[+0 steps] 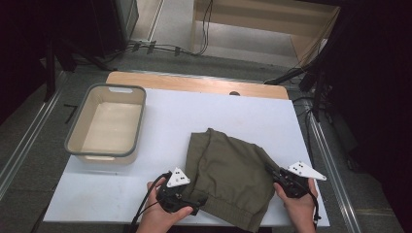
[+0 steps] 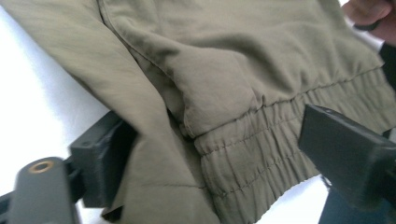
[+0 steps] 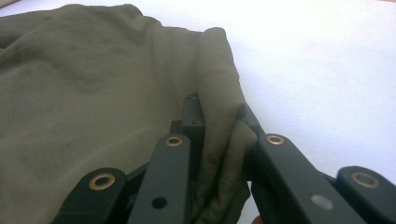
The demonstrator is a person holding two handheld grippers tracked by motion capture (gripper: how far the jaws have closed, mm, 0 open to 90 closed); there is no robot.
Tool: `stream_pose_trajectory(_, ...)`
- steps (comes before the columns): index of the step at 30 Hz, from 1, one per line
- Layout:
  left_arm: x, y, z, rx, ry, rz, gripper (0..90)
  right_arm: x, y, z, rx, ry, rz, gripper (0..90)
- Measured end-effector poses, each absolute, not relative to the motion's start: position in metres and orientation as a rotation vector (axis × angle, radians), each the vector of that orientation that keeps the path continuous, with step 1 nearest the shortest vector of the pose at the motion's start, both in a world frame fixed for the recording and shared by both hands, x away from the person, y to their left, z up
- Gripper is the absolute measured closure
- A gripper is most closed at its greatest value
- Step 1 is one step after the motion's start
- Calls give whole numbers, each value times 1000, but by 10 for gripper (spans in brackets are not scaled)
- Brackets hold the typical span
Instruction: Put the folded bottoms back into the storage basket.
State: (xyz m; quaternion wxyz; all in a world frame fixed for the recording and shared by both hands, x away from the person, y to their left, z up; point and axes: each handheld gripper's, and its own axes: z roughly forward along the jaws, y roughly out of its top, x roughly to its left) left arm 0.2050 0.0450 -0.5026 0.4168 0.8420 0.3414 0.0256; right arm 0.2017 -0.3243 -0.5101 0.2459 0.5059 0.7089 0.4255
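Right gripper view: a fold of the olive garment [image 3: 116,93] is pinched between the right gripper's [image 3: 219,140] fingers, pinning it flat on the white bench [image 1: 160,126], while the left gripper's [image 2: 210,154] fingers are spread wide around the elastic hem [image 2: 252,154], seemingly for regrasping.

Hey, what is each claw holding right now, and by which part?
The right claw pinches a fold at the edge of the olive garment. The left claw stands open around its elastic hem, holding nothing.

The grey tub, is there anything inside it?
No, the grey tub sits bare inside, apart from the green garment on the table.
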Motion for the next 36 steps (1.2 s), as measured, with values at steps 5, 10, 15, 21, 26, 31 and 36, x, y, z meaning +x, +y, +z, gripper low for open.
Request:
stream_pose_trajectory(5, 203, 38, -508, 2167, 903, 99, 76, 202, -324, -510, 1380, 1932, 1163, 779)
stream_pose_trajectory(10, 199, 33, -510, 2165, 910, 118, 152, 201, -324, -510, 1377, 1932, 1165, 779)
stream_pose_trajectory(15, 196, 32, -509, 2168, 897, 109, 302, 201, -324, -509, 1375, 1929, 1165, 780)
stream_pose_trajectory(21, 194, 31, -509, 2167, 886, 85, 455, 202, -325, -509, 1384, 1928, 1182, 780)
stream_pose_trajectory(26, 194, 32, -509, 2149, 881, 69, 561, 201, -324, -508, 1383, 1926, 1182, 781)
stream_pose_trajectory(31, 193, 33, -508, 2149, 862, 68, 647, 201, -323, -508, 1377, 1924, 1186, 781)
stream_pose_trajectory(36, 193, 33, -508, 2143, 851, 71, 695, 201, -323, -508, 1370, 1925, 1188, 781)
